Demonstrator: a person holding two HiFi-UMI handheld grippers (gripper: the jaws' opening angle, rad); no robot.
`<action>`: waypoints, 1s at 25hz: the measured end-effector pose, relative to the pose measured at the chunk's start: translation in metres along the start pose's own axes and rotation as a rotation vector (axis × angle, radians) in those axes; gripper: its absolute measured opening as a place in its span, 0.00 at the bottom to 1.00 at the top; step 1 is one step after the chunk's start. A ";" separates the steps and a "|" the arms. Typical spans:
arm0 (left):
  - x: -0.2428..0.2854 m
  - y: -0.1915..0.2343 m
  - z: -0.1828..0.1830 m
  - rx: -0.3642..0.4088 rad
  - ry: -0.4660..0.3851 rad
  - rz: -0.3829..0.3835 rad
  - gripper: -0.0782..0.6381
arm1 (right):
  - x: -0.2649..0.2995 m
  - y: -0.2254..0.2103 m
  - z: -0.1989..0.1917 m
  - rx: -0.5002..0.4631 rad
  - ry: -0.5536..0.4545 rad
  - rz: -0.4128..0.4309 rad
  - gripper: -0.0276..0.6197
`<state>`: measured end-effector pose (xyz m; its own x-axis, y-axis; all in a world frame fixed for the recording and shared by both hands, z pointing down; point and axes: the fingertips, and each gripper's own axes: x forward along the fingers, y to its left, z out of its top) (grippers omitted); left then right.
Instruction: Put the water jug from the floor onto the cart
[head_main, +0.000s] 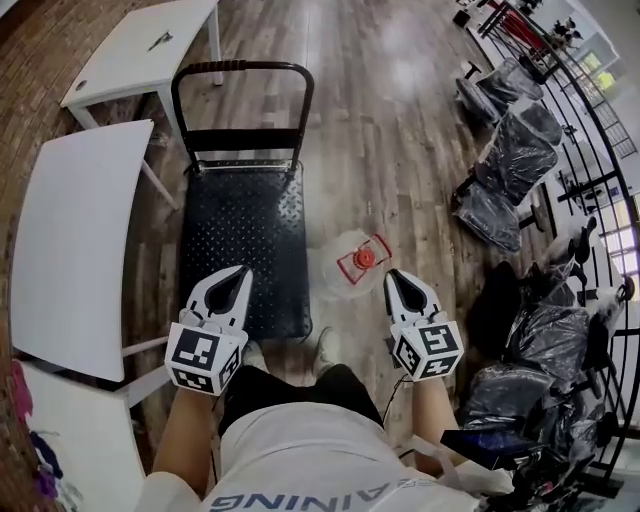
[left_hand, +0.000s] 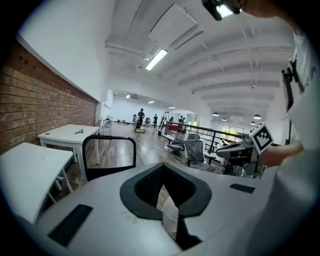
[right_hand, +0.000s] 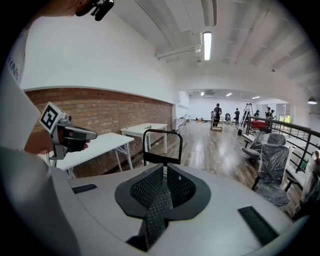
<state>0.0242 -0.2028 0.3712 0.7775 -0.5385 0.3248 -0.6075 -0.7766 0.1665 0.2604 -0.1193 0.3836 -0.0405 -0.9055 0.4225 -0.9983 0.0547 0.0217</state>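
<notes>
Red-capped, clear plastic water jug (head_main: 358, 262) stands upright on the wood-plank floor (head_main: 400, 120). Its neck points up at the head camera, so its long axis is vertical and you see it end-on. It sits just beside the right edge of the black checker-plate platform cart (head_main: 240, 215). In the head view, the cart deck lies at 9 o'clock from the jug.

Reference the jug against each tool:
- From the right gripper (head_main: 400, 285), the jug lies near, at 10 o'clock.
- From the left gripper (head_main: 233, 285), the jug lies farther off, close to 3 o'clock. This tool hangs over the near end of the cart.
- The right gripper is the nearer of the two.

Check finger condition:
- The right gripper's meshed pads are pressed together with nothing between them.
- The left gripper's pads stand a narrow slit apart, also empty.

Judgement: the jug is not yet picked up, and the task is at the approach step. Both gripper views look out across the room, not down at the jug. Expect to tip the tools downward and spread the right pads before they can take the red carry handle (head_main: 378, 243) or flank the body. A full jug would be heavy, so plan a two-sided hold.
</notes>
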 end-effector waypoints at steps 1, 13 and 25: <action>0.005 -0.004 -0.003 -0.014 0.003 0.006 0.11 | 0.005 -0.010 -0.006 -0.007 0.012 -0.002 0.05; 0.074 -0.050 -0.044 -0.029 0.122 0.092 0.11 | 0.110 -0.106 -0.129 -0.028 0.208 0.047 0.23; 0.097 -0.031 -0.123 -0.098 0.273 0.219 0.11 | 0.213 -0.130 -0.247 -0.058 0.280 0.122 0.54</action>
<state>0.0987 -0.1912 0.5118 0.5636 -0.5711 0.5968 -0.7776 -0.6105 0.1501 0.3921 -0.2149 0.6944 -0.1390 -0.7398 0.6583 -0.9823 0.1873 0.0031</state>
